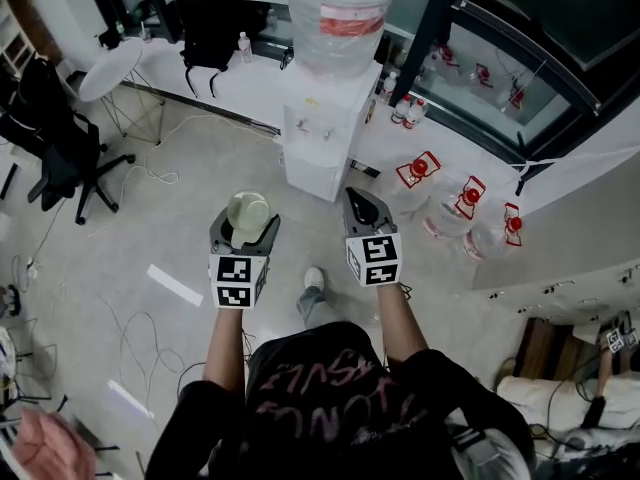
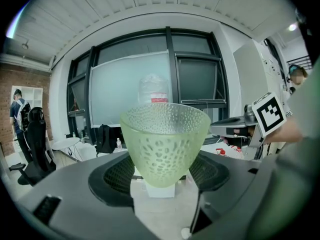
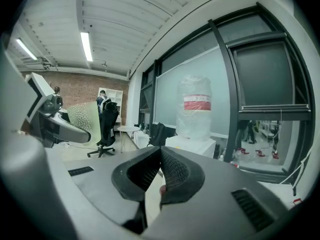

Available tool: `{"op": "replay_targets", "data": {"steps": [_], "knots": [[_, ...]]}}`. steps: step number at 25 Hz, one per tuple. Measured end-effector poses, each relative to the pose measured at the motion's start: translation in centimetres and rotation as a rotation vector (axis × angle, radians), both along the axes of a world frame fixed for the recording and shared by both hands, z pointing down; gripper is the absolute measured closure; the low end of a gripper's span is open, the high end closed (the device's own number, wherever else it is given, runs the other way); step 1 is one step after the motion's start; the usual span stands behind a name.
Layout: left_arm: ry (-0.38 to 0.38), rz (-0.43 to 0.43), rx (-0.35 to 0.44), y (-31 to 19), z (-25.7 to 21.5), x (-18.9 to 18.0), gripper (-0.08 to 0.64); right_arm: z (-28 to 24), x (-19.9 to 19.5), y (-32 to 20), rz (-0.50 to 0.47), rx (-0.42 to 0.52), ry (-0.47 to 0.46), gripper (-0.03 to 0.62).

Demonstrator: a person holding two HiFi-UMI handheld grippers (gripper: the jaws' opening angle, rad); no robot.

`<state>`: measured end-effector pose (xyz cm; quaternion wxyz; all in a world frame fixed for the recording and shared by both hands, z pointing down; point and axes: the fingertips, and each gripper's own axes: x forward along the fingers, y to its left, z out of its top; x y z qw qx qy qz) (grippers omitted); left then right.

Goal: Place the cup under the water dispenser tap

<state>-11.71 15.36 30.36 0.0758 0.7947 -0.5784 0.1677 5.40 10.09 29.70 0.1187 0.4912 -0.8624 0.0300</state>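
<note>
L gripper (image 1: 244, 232) clamped cup (image 1: 249, 214) low, upright, ready to go under dispenser (image 1: 322, 133), upper centre; R gripper (image 1: 362, 208) closed on nothing, prob. spare.

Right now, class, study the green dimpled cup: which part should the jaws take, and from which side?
Probably the narrow lower wall near its base, from the side. The cup flares upward, so a low grip sits under the wider part and leaves the rim free. The left gripper holds it so.

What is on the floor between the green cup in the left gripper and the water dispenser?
Nothing. In the head view, only bare floor separates the cup from the water dispenser.
</note>
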Motion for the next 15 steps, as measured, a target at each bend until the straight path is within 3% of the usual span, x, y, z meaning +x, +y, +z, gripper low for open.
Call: {"op": "replay_targets", "data": {"steps": [15], "knots": [[-0.025,0.006,-0.054,-13.1,1.8,-0.7,0.213,2.2,-1.3,-13.6,-0.026,-0.046,-0.009,0.577]]}}
